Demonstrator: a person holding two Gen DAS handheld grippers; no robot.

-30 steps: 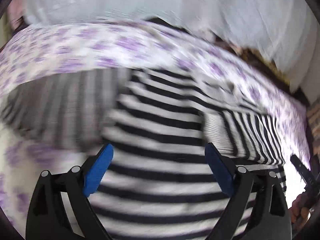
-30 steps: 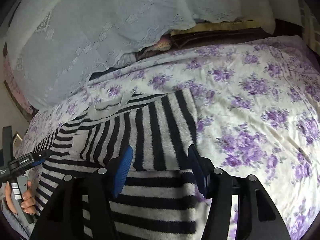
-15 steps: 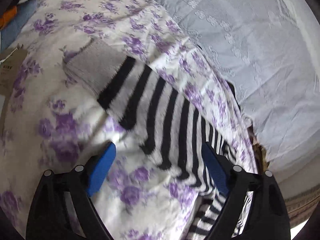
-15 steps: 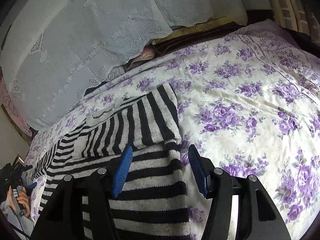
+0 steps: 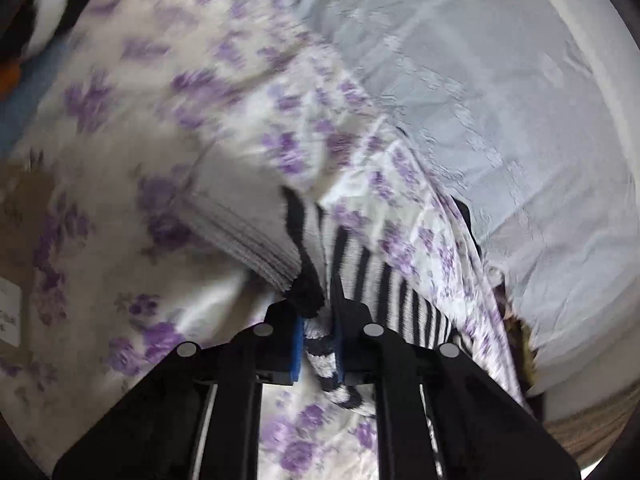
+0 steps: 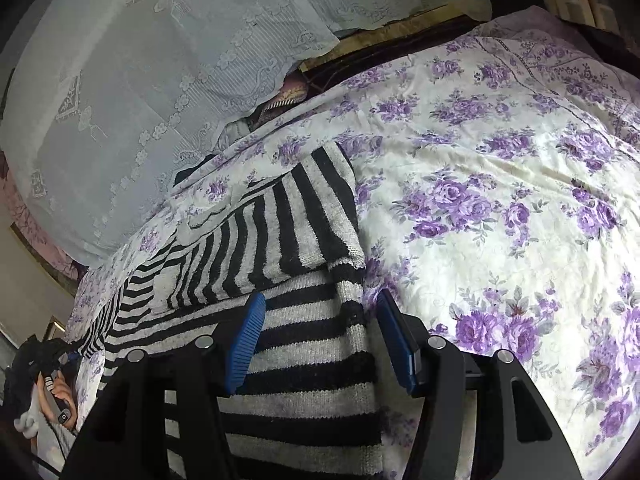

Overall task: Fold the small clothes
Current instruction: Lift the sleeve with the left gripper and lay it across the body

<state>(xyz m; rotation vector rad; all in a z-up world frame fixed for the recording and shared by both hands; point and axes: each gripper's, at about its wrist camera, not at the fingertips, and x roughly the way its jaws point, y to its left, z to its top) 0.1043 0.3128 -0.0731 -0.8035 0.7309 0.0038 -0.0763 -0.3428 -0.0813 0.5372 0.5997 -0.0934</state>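
Now left gripper (image 5: 318, 336) jaws clamp striped sweater (image 6: 304, 232) sleeve on floral bedspread (image 6: 500, 184); right gripper (image 6: 320, 340) jaws apart

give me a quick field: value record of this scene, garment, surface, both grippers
garment: black and white striped sweater, one sleeve already folded across the body
surface: bedspread with purple flowers
left gripper: has just closed, fingers pinching the other striped sleeve near its grey cuff
right gripper: open, fingers either side of the sweater's edge, not pressing
background: white lace cloth behind the bed
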